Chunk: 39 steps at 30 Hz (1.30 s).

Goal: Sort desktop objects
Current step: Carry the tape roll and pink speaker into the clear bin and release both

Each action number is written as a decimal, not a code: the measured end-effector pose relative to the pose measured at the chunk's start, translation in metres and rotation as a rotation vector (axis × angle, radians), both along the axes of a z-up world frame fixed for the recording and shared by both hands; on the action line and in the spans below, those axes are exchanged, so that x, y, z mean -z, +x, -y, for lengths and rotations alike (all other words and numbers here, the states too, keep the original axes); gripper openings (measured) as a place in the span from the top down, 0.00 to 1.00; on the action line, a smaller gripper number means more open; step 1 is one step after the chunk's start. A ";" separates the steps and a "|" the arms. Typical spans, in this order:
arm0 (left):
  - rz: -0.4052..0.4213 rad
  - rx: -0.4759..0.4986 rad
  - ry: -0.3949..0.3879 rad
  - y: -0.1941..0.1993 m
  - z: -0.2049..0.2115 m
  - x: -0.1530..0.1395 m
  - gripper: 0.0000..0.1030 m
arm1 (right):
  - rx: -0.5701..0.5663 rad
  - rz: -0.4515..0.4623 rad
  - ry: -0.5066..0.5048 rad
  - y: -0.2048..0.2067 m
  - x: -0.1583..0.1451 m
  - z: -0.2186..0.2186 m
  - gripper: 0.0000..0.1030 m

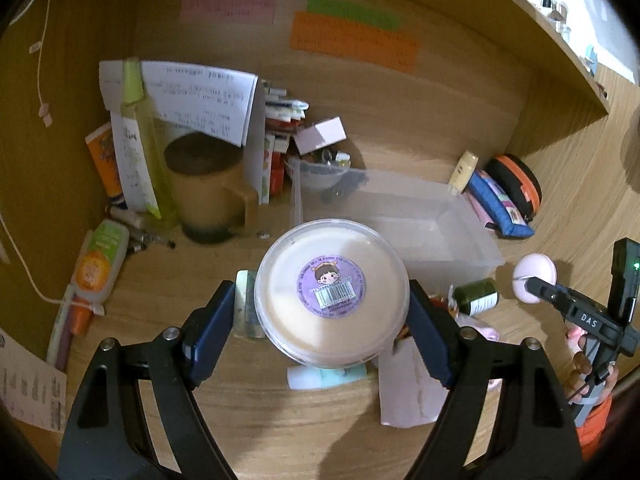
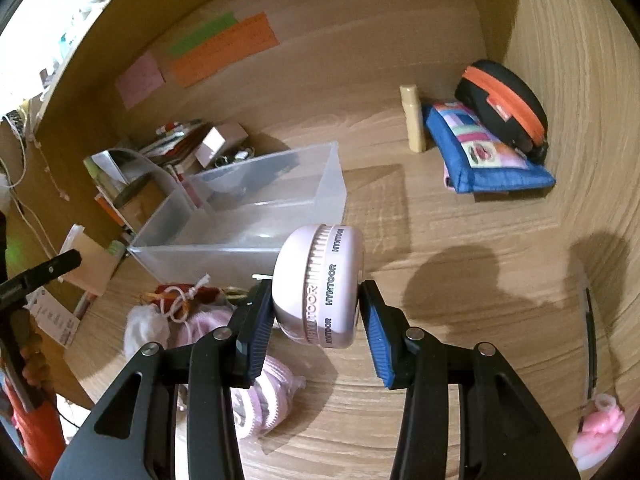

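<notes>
My left gripper (image 1: 322, 308) is shut on a round cream container (image 1: 332, 292) with a clear lid and a purple barcode sticker, held above the wooden desk. Behind it lies a clear plastic bin (image 1: 404, 216). My right gripper (image 2: 316, 304) is shut on a pale pink round case (image 2: 320, 286) printed HYNTOOR, held on edge just in front of the same clear bin (image 2: 248, 216). In the left wrist view the pink case (image 1: 534, 278) and the right gripper (image 1: 538, 290) show at the right.
A brown mug (image 1: 208, 192), papers, tubes and a white cable crowd the left. A blue pouch (image 2: 484, 152), a black case with an orange zip (image 2: 504, 104) and a cream tube (image 2: 412, 116) sit at the back right. Pink fabric items (image 2: 260, 380) lie under the right gripper.
</notes>
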<state>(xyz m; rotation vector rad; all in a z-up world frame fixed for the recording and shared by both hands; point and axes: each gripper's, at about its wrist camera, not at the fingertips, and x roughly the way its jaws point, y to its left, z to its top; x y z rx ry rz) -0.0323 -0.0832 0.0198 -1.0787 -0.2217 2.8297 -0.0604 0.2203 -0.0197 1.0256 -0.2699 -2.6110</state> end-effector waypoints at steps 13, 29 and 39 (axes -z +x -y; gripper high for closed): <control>0.071 0.020 -0.028 0.003 -0.011 0.040 0.21 | -0.043 0.021 -0.016 -0.006 0.002 0.013 0.62; 0.048 0.034 -0.003 -0.001 -0.012 0.034 0.21 | -0.079 -0.005 0.003 -0.011 -0.011 0.038 0.62; -0.059 0.049 -0.008 -0.020 -0.015 -0.020 0.21 | -0.110 -0.086 0.023 -0.023 -0.047 0.050 0.62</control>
